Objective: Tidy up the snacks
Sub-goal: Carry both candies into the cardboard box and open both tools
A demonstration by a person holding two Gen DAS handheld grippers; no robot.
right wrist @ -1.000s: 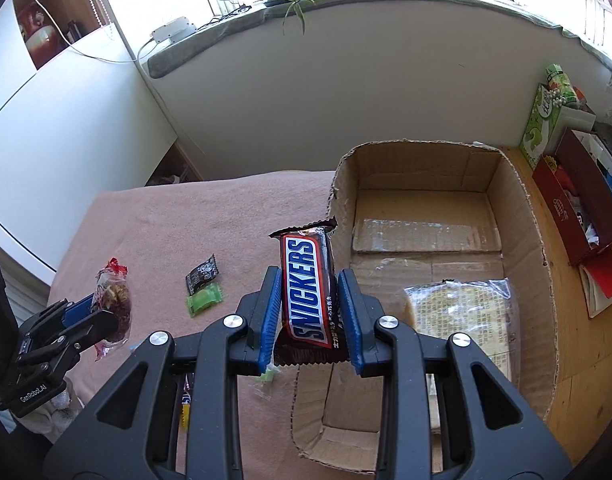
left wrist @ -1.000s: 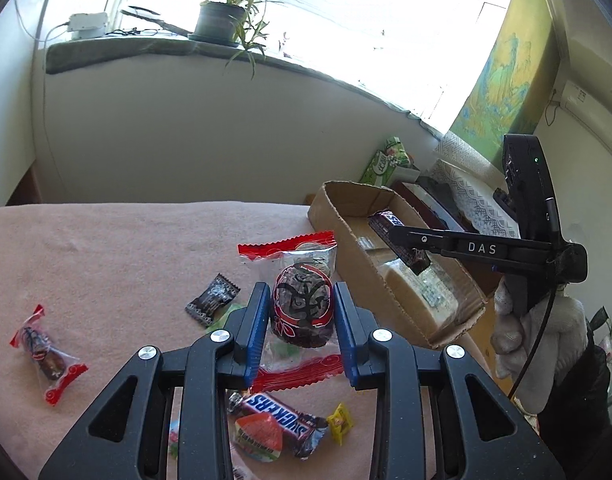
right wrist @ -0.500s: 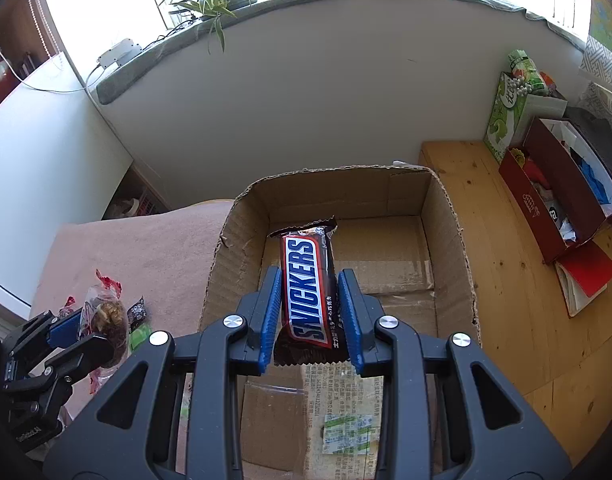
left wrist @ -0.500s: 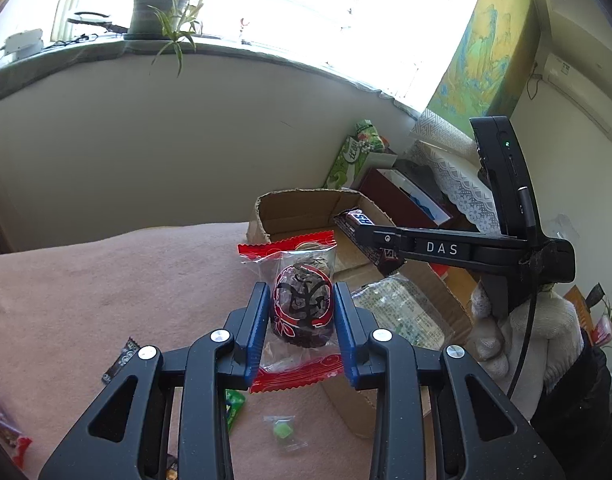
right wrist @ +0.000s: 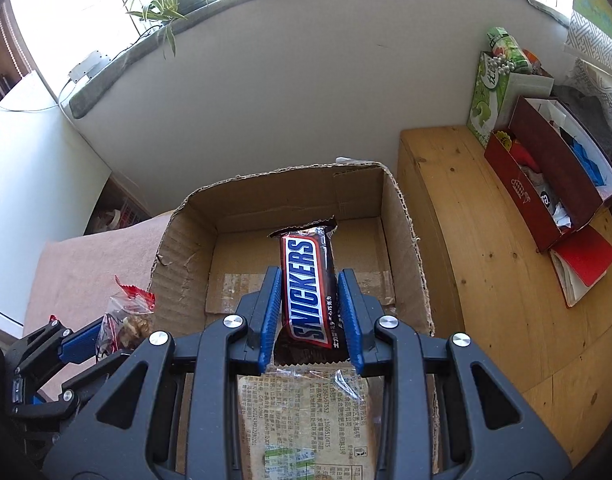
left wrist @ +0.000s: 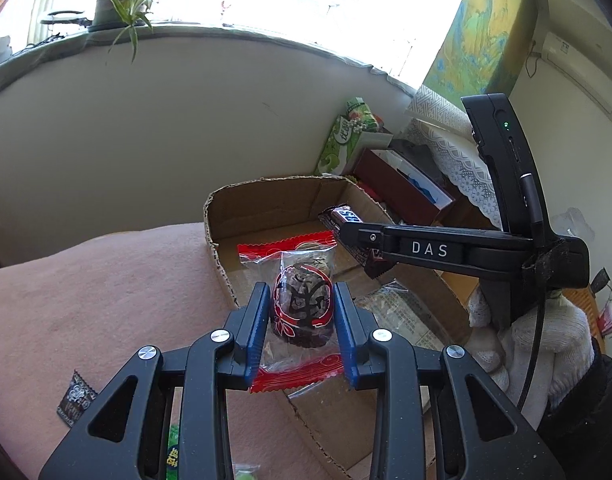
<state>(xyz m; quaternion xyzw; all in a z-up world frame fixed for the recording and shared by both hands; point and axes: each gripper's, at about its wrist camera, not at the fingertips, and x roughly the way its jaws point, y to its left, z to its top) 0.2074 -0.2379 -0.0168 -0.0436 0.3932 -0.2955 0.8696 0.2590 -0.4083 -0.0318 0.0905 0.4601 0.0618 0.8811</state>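
My left gripper (left wrist: 301, 332) is shut on a clear red-edged snack packet (left wrist: 301, 308) with a dark round sweet inside, held above the near left edge of the open cardboard box (left wrist: 213, 216). My right gripper (right wrist: 309, 316) is shut on a Snickers bar (right wrist: 308, 284) and holds it over the inside of the box (right wrist: 185, 248). A flat clear cracker packet (right wrist: 301, 420) lies on the box floor under the right gripper. In the left wrist view the right gripper reaches in from the right with the bar (left wrist: 346, 216).
The box sits between a pink cloth-covered surface (left wrist: 85, 300) and a wooden bench (right wrist: 486, 280). A small dark sweet wrapper (left wrist: 75, 398) and green sweets (left wrist: 171, 456) lie on the cloth. A red box (right wrist: 546, 184) and a green carton (right wrist: 490, 92) stand at the right.
Both grippers have moved toward the box with their snacks. The right gripper has gone from the box's left edge to over its inside. The left gripper has left the scattered sweets behind.
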